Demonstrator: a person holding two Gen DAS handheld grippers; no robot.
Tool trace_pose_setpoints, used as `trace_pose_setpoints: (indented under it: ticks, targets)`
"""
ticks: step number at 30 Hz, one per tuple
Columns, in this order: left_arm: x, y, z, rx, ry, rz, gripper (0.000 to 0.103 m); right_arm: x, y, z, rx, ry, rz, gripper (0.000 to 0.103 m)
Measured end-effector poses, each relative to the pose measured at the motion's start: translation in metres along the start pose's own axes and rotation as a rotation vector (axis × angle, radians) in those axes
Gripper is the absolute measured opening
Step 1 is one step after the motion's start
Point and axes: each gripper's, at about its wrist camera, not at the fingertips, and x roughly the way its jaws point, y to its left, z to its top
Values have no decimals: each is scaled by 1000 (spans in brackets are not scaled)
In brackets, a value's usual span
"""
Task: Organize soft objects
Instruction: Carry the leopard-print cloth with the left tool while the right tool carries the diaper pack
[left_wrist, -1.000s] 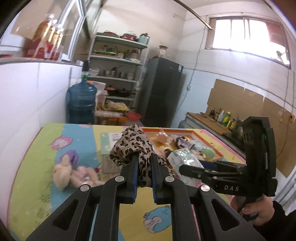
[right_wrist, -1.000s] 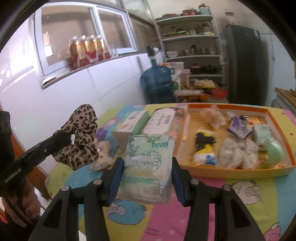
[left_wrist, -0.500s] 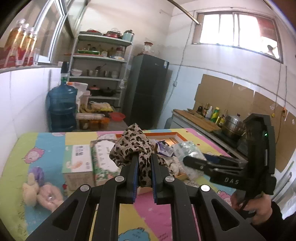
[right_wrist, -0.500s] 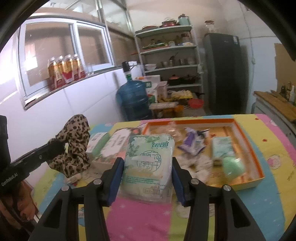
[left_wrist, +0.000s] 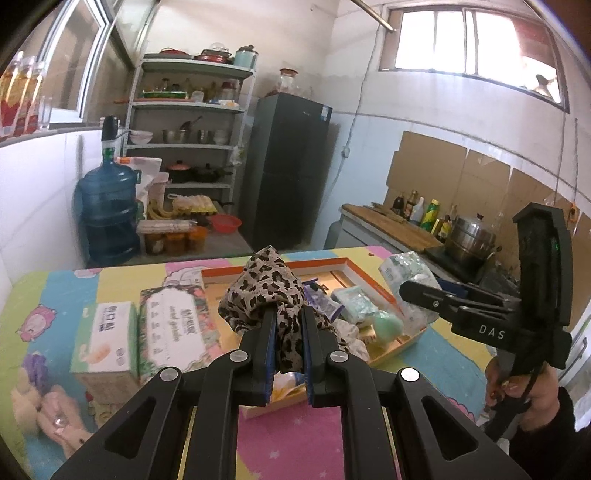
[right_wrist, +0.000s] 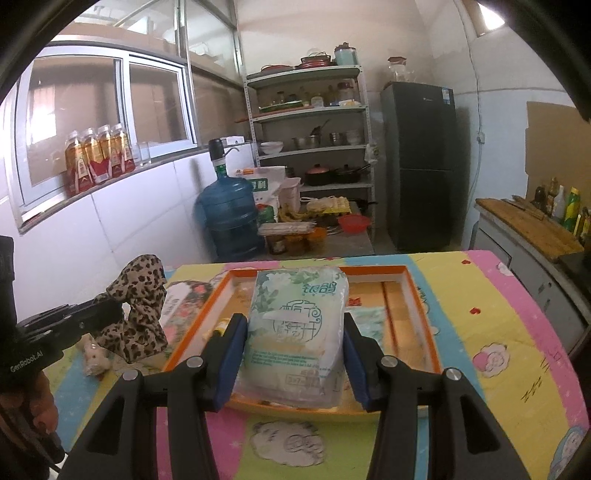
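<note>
Right wrist view: right hand-held gripper (right_wrist: 293, 332) squeezing tissue pack (right_wrist: 297, 328), now swung over orange tray (right_wrist: 424, 321); left hand-held gripper (left_wrist: 287, 325) pinching leopard cloth (left_wrist: 266, 295), now nearer tray; both lifted above tabletop (right_wrist: 517, 332); probably dropping into tray next.

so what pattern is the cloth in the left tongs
Leopard print cloth, brown and black, clearest in the left wrist view.

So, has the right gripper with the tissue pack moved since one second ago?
Yes. The right gripper, shut on the tissue pack, has swung right: the orange tray, earlier off to its right, now lies directly behind the pack.
</note>
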Motion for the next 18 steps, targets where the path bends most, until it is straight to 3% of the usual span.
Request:
trace_pose_setpoints:
  ticks: [18]
  targets:
    - [81, -37, 14, 33, 80, -1, 12, 45, -75, 37, 13, 20, 33, 50]
